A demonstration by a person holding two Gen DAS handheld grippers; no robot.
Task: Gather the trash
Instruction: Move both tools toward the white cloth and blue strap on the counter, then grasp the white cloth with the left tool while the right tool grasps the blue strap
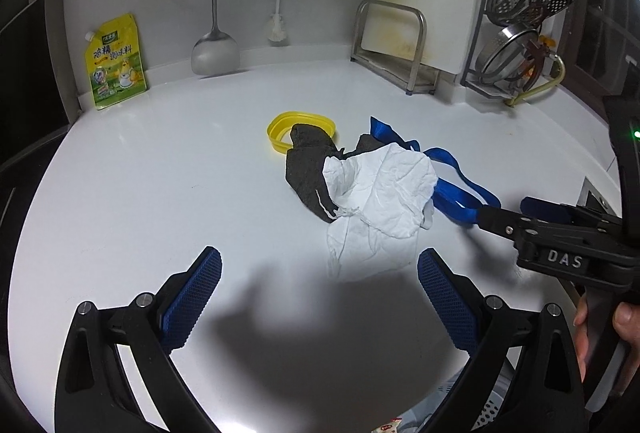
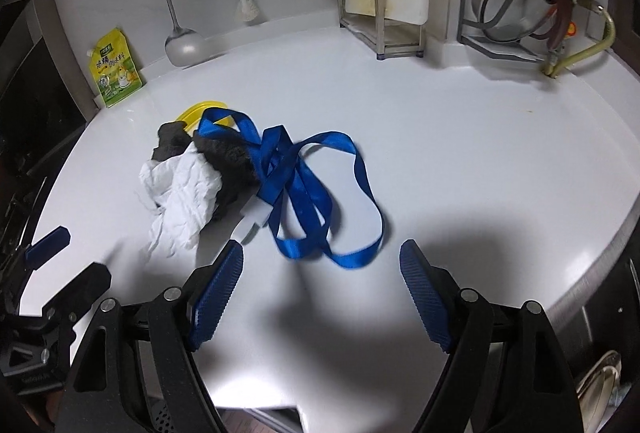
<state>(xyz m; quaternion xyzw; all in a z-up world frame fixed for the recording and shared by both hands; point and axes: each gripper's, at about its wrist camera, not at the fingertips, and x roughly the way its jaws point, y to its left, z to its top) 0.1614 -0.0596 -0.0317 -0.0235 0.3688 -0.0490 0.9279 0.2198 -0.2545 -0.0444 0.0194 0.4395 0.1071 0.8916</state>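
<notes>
Holding both tongs apart, nothing gripped. Blue lanyard lying on white surface just ahead of right tongs, loops running fwd-left. Crumpled tissue sitting ahead-right of left tongs. Judging right nearer lanyard.

colours on the white surface
blue strap with a white clip, crumpled white tissue, dark grey cloth, yellow ring; black tongs with blue ribbed pads; yellow-green pouch.
</notes>
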